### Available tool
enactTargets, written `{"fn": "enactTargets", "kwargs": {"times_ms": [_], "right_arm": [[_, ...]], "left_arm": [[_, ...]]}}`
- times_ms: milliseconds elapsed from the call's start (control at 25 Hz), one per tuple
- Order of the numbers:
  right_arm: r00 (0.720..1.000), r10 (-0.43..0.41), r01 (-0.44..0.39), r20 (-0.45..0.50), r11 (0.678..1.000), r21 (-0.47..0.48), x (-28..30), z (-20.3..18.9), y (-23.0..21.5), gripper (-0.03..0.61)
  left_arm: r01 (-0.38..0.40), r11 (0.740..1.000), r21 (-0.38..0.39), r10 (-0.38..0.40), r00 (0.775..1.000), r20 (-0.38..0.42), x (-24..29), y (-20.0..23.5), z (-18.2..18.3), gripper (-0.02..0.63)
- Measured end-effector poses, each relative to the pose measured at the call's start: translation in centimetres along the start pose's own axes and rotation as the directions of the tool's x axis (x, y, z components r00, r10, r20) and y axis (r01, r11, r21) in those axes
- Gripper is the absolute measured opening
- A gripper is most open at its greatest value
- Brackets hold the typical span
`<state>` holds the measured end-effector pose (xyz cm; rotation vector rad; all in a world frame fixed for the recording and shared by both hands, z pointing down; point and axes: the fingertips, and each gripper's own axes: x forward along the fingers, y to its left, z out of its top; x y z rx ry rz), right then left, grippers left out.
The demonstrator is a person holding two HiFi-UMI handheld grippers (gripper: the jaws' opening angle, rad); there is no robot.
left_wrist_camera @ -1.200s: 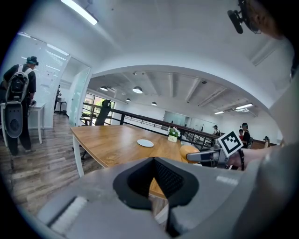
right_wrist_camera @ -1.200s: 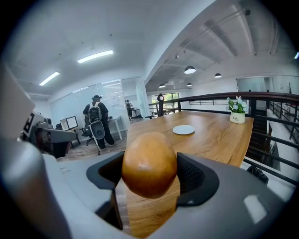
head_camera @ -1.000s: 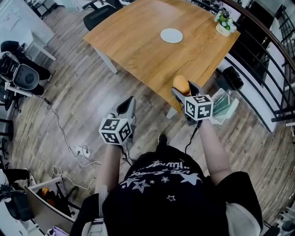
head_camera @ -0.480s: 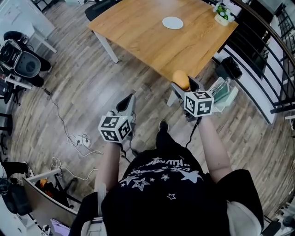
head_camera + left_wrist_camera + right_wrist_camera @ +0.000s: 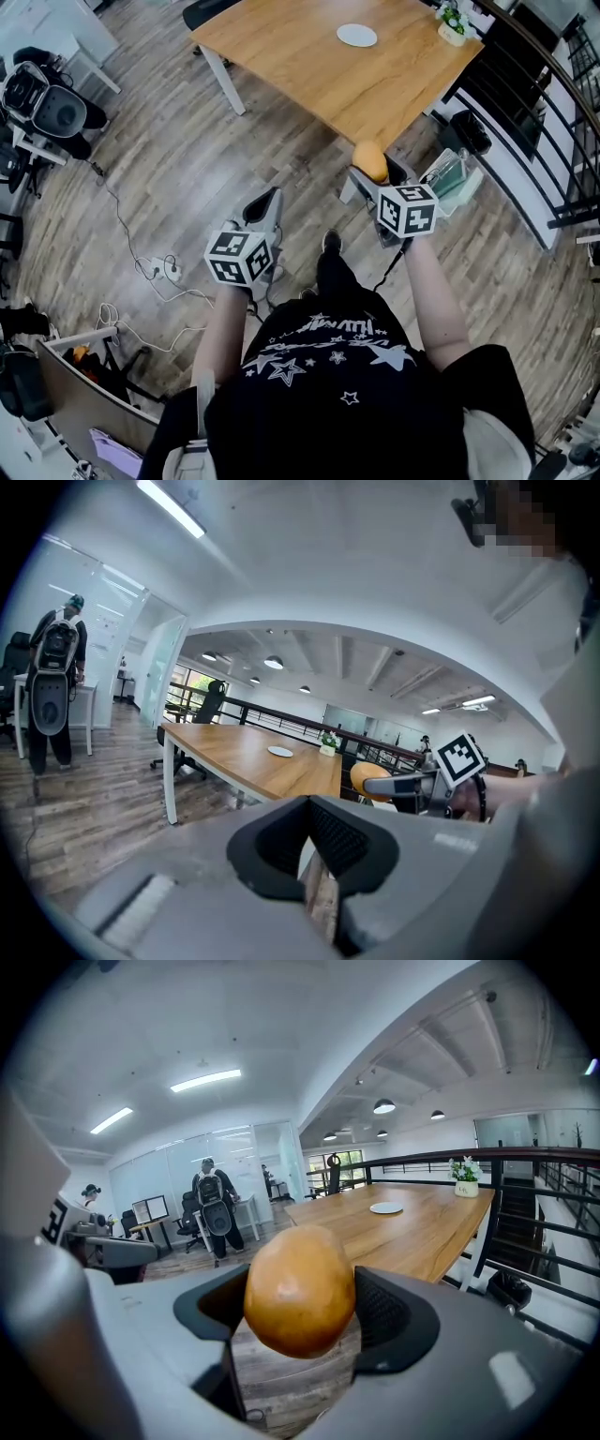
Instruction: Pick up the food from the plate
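An orange-brown round piece of food [image 5: 371, 160] [image 5: 300, 1290] sits between the jaws of my right gripper [image 5: 374, 171] [image 5: 302, 1321], which is shut on it and held in the air over the wooden floor. The white plate [image 5: 357, 36] [image 5: 385, 1208] [image 5: 279, 751] lies bare on the wooden table [image 5: 300, 66], far ahead of both grippers. To the left, my left gripper [image 5: 264, 202] [image 5: 309, 866] is shut with nothing in it. From the left gripper view the food [image 5: 364, 777] shows at the right, in the right gripper [image 5: 405, 785].
A potted plant [image 5: 457, 21] [image 5: 466, 1171] stands at the table's far right corner. A black railing [image 5: 553, 122] runs along the right. Cables and a power strip [image 5: 161, 272] lie on the floor at left. A person with a backpack [image 5: 211, 1208] stands by desks farther back.
The table and plate have slid up and away in the head view, and more floor now lies between the grippers and the table. The right gripper still holds the food.
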<state>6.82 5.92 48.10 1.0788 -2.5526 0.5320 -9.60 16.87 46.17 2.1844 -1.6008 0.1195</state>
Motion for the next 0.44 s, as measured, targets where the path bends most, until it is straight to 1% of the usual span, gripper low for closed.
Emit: {"fn": "enactTargets", "kwargs": {"times_ms": [200,440], "right_arm": [[1.0,0.003,-0.003,-0.006,1.0,-0.01,-1.1,-0.7,2.3,0.344],[1.0,0.013,-0.013,-0.017,1.0,-0.003,-1.9,-2.3,1.3,0.344]], "left_arm": [[0.0,1.0,-0.011,0.0,1.0,-0.003,-2.6,-0.4,-1.1,0.002],[-0.006,1.0,-0.019,0.006,1.0,-0.015,-1.9,-1.5,-2.6,0.002]]}}
